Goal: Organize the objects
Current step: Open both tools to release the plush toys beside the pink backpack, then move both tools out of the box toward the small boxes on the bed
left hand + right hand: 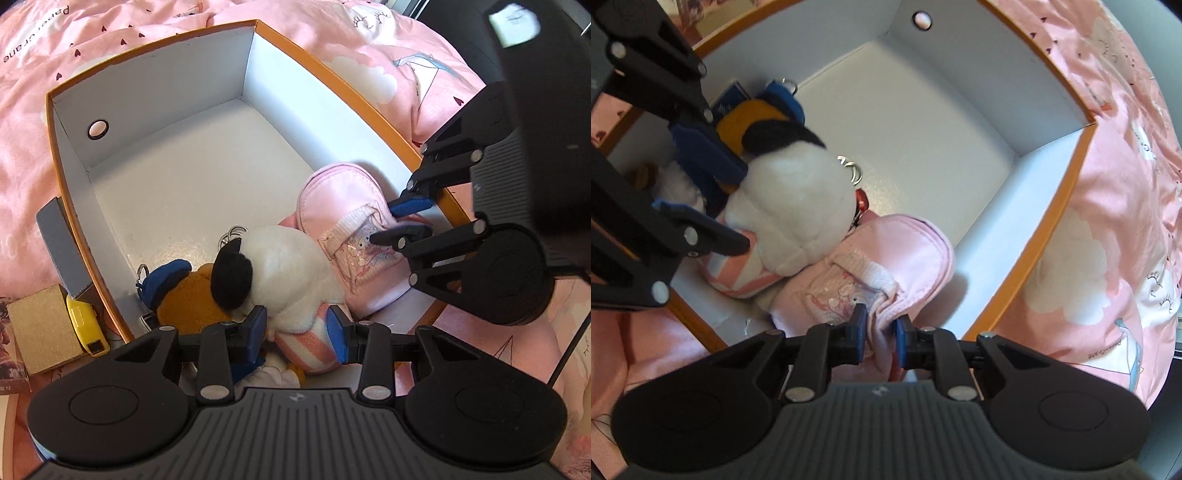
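An orange box with a white inside (155, 184) (1052, 206) lies on a pink bed. In it sit a white plush toy with a black ear (284, 266) (790, 199), a brown plush with a blue cap (184, 295) (753, 110) and a small pink shoe (347, 221) (886, 266). My left gripper (297, 332) (701, 177) straddles the white plush's pink-striped body, jaws apart around it. My right gripper (881, 332) (402, 221) is shut on the pink shoe's rear edge, inside the box's near corner.
Outside the box at the left lie a gold glitter box (40, 332), a yellow tape measure (86, 328) and a grey block (59, 243). Key rings (232, 234) lie on the box floor. The pink quilt (1115, 221) surrounds the box.
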Action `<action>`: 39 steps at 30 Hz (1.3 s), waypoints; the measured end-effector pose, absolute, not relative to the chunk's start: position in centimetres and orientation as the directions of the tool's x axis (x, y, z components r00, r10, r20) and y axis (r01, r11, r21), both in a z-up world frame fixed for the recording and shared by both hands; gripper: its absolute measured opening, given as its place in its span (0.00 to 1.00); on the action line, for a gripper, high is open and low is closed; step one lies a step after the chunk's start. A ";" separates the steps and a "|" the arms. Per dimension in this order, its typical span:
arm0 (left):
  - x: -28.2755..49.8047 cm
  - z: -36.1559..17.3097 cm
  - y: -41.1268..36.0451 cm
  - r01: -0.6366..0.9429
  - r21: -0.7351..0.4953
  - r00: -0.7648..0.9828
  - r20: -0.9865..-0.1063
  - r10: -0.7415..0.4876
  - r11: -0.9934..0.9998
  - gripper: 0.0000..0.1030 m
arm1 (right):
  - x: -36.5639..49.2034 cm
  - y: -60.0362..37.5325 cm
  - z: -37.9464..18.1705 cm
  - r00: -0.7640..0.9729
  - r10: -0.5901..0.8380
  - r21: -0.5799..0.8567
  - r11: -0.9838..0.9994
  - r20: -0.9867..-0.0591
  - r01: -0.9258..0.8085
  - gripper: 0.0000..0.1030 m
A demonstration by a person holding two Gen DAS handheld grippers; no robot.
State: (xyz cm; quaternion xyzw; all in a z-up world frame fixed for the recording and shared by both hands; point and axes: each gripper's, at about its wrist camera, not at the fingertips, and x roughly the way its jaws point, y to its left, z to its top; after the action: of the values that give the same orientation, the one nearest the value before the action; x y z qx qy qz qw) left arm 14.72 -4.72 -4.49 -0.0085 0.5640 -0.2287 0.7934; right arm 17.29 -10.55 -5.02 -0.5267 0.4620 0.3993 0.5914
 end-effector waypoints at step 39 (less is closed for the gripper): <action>9.5 1.5 1.6 0.189 -0.354 0.537 -0.744 -0.398 0.916 0.45 | 15.9 -10.8 3.2 0.420 0.115 -0.379 0.269 -0.900 -0.886 0.70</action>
State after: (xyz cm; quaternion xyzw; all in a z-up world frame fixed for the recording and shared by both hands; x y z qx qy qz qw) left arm 9.53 1.56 1.55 -0.1159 0.4508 -0.1687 0.8688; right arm 15.93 -10.75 3.19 -0.4841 0.3982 0.3625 0.6897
